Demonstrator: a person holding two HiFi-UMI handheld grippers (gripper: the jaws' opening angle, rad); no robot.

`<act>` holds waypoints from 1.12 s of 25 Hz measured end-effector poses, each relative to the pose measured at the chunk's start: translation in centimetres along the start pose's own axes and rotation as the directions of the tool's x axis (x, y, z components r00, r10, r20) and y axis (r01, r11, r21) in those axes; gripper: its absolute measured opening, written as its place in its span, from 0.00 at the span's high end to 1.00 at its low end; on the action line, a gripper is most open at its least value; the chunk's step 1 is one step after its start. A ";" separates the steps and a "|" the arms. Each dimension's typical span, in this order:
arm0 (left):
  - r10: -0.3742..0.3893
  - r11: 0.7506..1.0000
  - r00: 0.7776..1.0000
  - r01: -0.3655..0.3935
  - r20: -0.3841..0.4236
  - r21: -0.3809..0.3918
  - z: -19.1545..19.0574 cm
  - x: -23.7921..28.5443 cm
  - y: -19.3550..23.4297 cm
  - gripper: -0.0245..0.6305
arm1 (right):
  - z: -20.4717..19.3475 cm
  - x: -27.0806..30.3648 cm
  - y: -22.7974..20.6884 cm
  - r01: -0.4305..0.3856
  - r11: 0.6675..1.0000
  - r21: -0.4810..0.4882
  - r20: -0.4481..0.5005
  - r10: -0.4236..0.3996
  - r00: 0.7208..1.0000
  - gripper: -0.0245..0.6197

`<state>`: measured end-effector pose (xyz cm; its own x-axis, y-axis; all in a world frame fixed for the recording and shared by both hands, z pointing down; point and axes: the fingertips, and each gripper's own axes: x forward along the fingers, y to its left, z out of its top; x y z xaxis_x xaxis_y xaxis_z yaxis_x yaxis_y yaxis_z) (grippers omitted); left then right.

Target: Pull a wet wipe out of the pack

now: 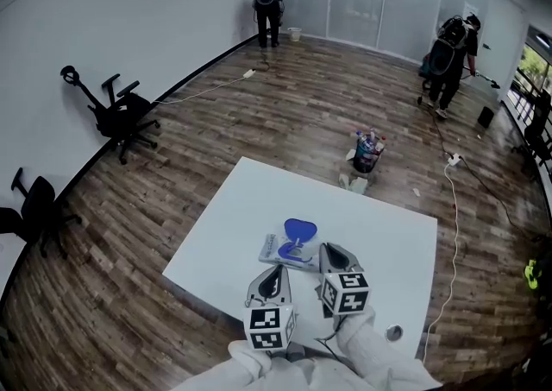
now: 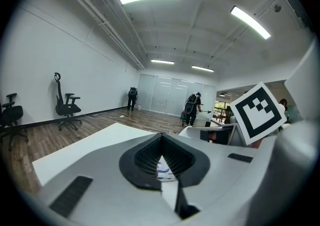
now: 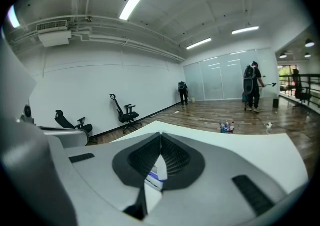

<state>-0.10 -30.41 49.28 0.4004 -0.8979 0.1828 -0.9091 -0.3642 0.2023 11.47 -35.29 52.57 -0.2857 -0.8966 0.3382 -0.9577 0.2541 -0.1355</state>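
**Wipe pack (image 1: 281,253) open on table, both grippers clenched and empty**

Wipes are seen in a flat pack that lies on the white table (image 1: 233,217), near the edge closest to the person. Its blue lid (image 1: 300,229) is flipped up at the far end. No wipe can be made out standing out of the opening.

The left gripper (image 1: 276,269) is held just short of the pack's near edge, a little to the left. Its jaws are pressed together at the tips in the left gripper view, and nothing is pinched between them. A strip of the pack is glimpsed through the gap behind the tips.

The right gripper (image 1: 327,248) is held just beside the pack's right side. Whether it touches the pack cannot be told from the head view. Its jaws are likewise closed tip to tip in the right gripper view, with nothing caught between them. A corner of the pack with blue print is seen through the gap below the tips.

White sleeves (image 1: 379,355) are seen behind the marker cubes (image 1: 347,292). A small round thing (image 1: 394,332) lies on the table near its right front corner.

On the wooden floor beyond the table a caddy of bottles (image 1: 367,153) is set. Two black office chairs (image 1: 121,113) are placed along the left wall. Two people (image 1: 448,57) are seen at the far end of the room.
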 end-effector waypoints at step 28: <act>-0.123 0.990 0.990 0.127 -0.063 0.063 -2.4 0.6 -5.5 0.96 | -3.6 -7.5 -2.7 0.082 0.992 0.096 0.014 -0.083 0.996 0.94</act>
<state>5.41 -28.38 50.61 0.5155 -0.8290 0.2170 -0.8564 -0.4898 0.1633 16.12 -27.92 53.76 -0.2044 -0.9196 0.3354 -0.9699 0.1439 -0.1964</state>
